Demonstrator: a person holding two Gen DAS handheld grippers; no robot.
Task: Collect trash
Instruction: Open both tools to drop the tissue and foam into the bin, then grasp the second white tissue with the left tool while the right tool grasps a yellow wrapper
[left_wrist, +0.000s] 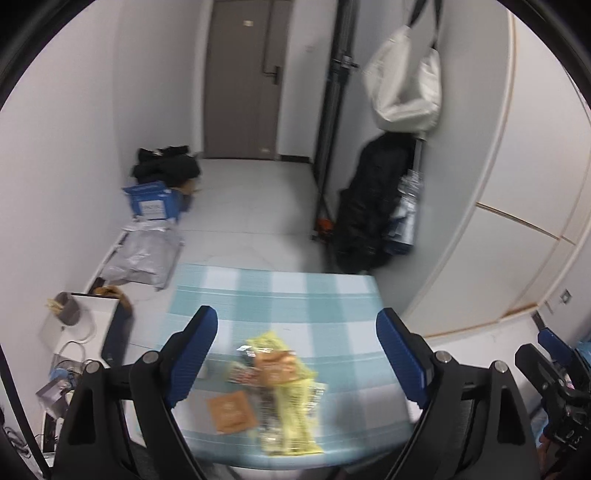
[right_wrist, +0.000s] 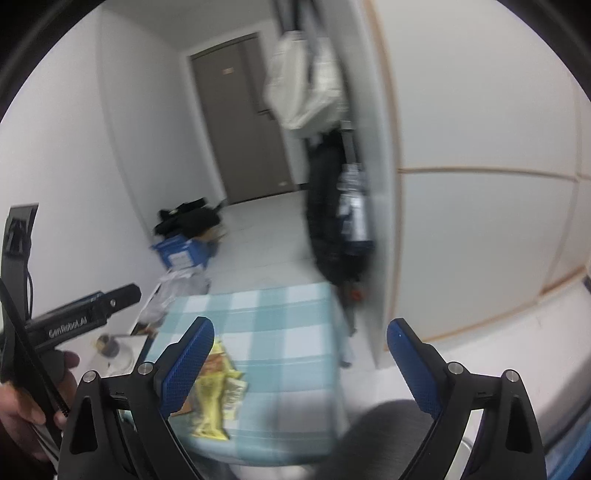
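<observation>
- Door (left_wrist: 242, 77): closed, at the far end of the floor.
- Table (left_wrist: 295, 295): blue-and-white check cloth, below both grippers.
- White bag (left_wrist: 406, 81): hangs on the right wall above a black bag (left_wrist: 373, 206).
- Blue box (left_wrist: 151, 201): on the floor by the left wall.
- Trash (left_wrist: 280, 387): yellow and orange wrappers heaped on the table's near part; blurred.
- Left gripper (left_wrist: 297, 354): jaws wide apart, holding nothing, above the trash.
- Right gripper (right_wrist: 301, 365): jaws wide apart, empty; trash lies beside its left finger.

Teal-and-white checked tablecloth (left_wrist: 295, 295), yellow wrappers (left_wrist: 291, 406)
</observation>
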